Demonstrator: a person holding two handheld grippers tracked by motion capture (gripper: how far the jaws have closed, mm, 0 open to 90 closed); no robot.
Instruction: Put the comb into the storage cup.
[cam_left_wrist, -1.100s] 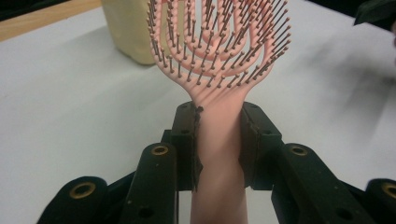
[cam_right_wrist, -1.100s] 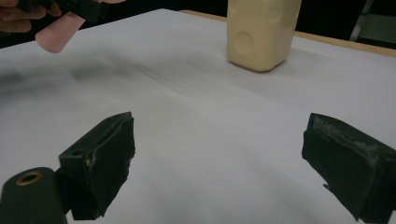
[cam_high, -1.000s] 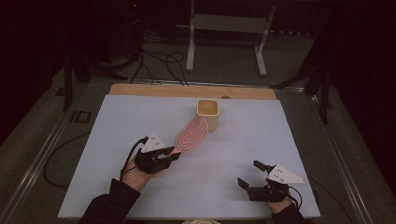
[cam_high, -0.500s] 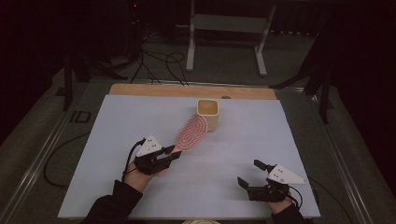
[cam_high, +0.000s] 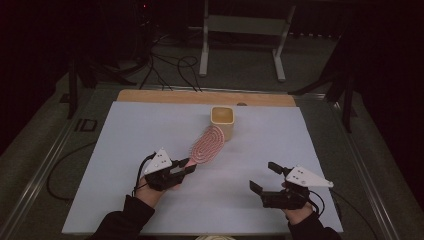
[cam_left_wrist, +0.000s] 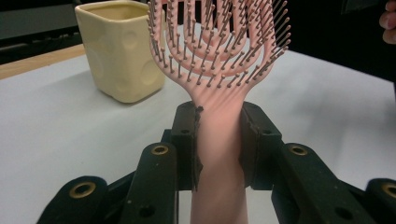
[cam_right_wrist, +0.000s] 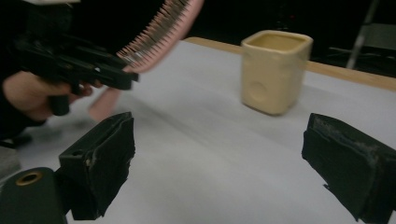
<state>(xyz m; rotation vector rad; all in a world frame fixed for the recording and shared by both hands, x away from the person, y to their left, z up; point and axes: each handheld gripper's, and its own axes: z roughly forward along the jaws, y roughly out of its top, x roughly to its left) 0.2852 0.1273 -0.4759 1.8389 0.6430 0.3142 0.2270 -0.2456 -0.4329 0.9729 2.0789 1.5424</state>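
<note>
A pink hairbrush (cam_high: 206, 144) (cam_left_wrist: 219, 51) (cam_right_wrist: 156, 29) with a vented oval head is held off the table by its handle. My left gripper (cam_high: 189, 168) (cam_left_wrist: 218, 140) is shut on that handle, pads pressing both sides, and the bristled head points toward a cream square cup (cam_high: 222, 121) (cam_left_wrist: 122, 46) (cam_right_wrist: 273, 70). The cup stands upright at the table's far middle, its mouth open. My right gripper (cam_high: 265, 178) (cam_right_wrist: 219, 158) hangs open at the near right, jaws wide apart with nothing between them, aimed toward the cup and the brush.
The white table top (cam_high: 300, 145) has a wooden strip (cam_high: 160, 96) along its far edge. Cables (cam_high: 170, 65) and a metal stand (cam_high: 240, 40) are on the dark floor beyond. A person's fingers (cam_left_wrist: 388, 21) show at the left gripper view's top right.
The right gripper has risen a little off the table at the near right. The left gripper and the brush have stayed where they were.
</note>
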